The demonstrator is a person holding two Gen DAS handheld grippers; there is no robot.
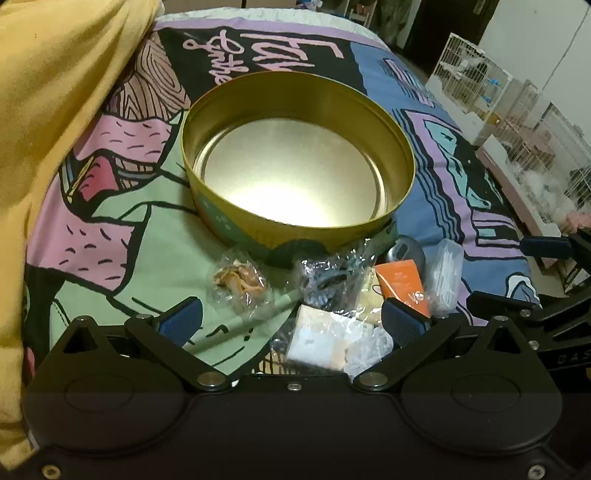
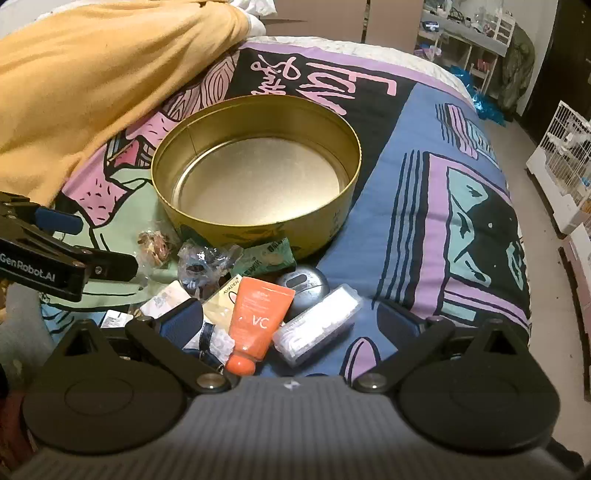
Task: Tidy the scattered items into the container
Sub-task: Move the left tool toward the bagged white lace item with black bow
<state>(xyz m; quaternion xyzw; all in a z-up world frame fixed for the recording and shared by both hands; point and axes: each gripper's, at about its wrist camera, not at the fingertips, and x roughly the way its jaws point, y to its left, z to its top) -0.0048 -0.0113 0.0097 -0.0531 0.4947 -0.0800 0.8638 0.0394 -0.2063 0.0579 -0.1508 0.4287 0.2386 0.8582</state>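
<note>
Both the left gripper (image 1: 291, 317) and right gripper (image 2: 291, 325) stood wide, empty; the orange tube (image 2: 255, 325) looked light, squashy, probably best pinched across its flat body, then dropped into the gold tin (image 2: 258, 229).

I am in a home bedroom, over a bed with a cartoon-print duvet (image 2: 424, 192) and a yellow blanket (image 2: 92, 92) at upper left. White wire pet cages (image 1: 480, 74) stand at the right edge, cluttered shelves (image 2: 465, 33) at upper right.

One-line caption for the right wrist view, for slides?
Open right gripper above orange tube and clutter; gold tin empty.
</note>
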